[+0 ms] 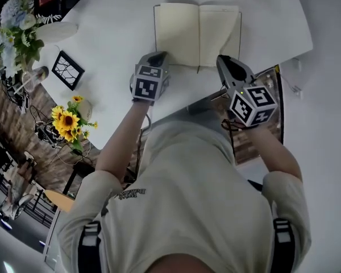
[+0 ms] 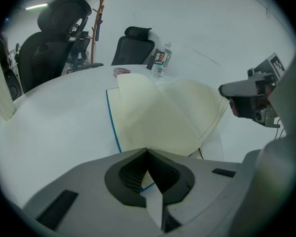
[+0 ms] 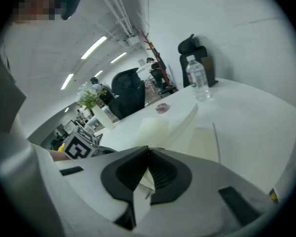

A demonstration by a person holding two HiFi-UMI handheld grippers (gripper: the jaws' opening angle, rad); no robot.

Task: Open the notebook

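- Notebook [image 1: 198, 34] lies open on table [image 1: 108, 16]; near edge partly hidden.
- Left gripper [image 2: 148, 150] jaws pressed together at that edge; pinch unclear.
- Right gripper [image 3: 148, 148] jaws together, empty.

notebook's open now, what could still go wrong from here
1. The right-hand pages arch up instead of lying flat. The right gripper, fingers shut on nothing, seems to hang clear of them, so they may flop back over.
2. The left gripper sits shut at the near left corner of the notebook; pulling away carelessly could drag it across the smooth table.
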